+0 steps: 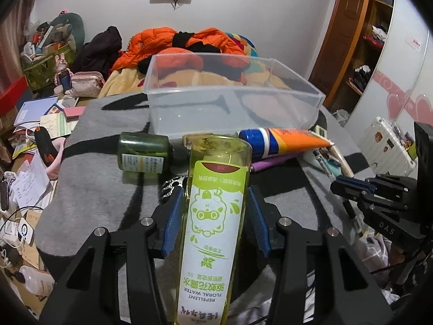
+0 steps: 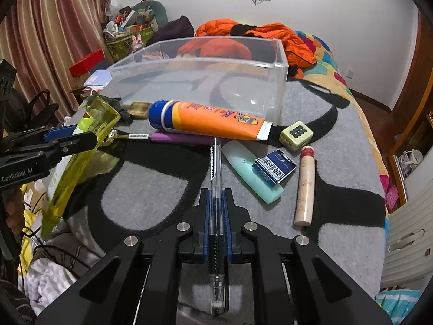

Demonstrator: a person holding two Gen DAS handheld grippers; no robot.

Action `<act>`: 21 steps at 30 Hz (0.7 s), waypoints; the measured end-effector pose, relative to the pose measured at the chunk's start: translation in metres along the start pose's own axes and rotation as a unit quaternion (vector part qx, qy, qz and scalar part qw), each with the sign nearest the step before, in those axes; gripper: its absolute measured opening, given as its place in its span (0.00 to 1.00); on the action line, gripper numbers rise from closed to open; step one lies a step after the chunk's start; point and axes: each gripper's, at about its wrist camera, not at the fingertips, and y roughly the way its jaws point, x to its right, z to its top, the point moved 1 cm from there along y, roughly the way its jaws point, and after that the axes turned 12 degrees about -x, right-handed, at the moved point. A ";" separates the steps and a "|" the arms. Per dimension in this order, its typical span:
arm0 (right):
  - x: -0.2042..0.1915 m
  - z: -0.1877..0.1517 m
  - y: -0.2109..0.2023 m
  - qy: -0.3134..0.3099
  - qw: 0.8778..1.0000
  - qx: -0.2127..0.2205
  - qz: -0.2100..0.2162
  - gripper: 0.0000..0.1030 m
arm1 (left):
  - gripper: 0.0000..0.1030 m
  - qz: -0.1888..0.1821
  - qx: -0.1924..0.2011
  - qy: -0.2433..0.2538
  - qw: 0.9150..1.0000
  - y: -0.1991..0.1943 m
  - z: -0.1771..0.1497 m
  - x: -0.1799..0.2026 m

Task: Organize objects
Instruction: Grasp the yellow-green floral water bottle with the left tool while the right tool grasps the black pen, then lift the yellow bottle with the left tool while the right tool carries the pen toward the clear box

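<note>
**Both grippers loaded beside the clear box**

The left gripper (image 1: 215,216) is clamped on a yellow-green bottle (image 1: 213,216), its blue pads pressed to either side of the label. The label is upside down to the camera and reads "REPELLENT FLORAL WATER" above a line of Chinese characters, with a green cartoon animal printed higher up. In the right wrist view the arm of this gripper carries the word "GenRobot.AI", and the bottle hangs tilted, lifted clear of the grey-and-black mat (image 2: 151,189).

The right gripper (image 2: 216,211) is closed tight on a clear pen (image 2: 215,178), which runs straight along the line of the fingers. In the left wrist view its body is marked "DAS".

The clear plastic box (image 2: 281,81) stands open-topped on the mat's far half, nothing in it. Just in front of its near wall lies an orange tube with a blue cap (image 2: 205,120); its printing is too small to read. A purple pen (image 2: 173,137) lies along the tube's near side. A dark green bottle (image 1: 143,153) lies on its side left of the tube. To the right sit a pale dice-like cube (image 2: 296,134), a mint tube (image 2: 251,176) with a small blue box (image 2: 274,169) marked "MAX" on it, and a cream tube (image 2: 305,187).

The mat's near middle is bare. Its right edge drops to a patterned bedspread (image 2: 349,89).
</note>
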 end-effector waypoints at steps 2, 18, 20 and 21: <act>-0.001 -0.001 -0.006 0.001 1.000 0.007 0.000 0.07 | 0.46 -0.003 0.009 -0.004 1.000 -0.007 0.000 0.001; -0.002 0.005 -0.055 0.014 0.997 0.080 0.006 0.07 | 0.45 -0.023 0.090 0.002 0.996 -0.069 0.006 0.020; -0.003 0.007 -0.060 0.012 0.996 0.088 0.004 0.07 | 0.45 -0.027 0.099 0.004 0.995 -0.076 0.008 0.023; -0.003 0.007 -0.062 0.013 0.996 0.091 0.003 0.07 | 0.45 -0.029 0.105 0.005 0.994 -0.080 0.009 0.024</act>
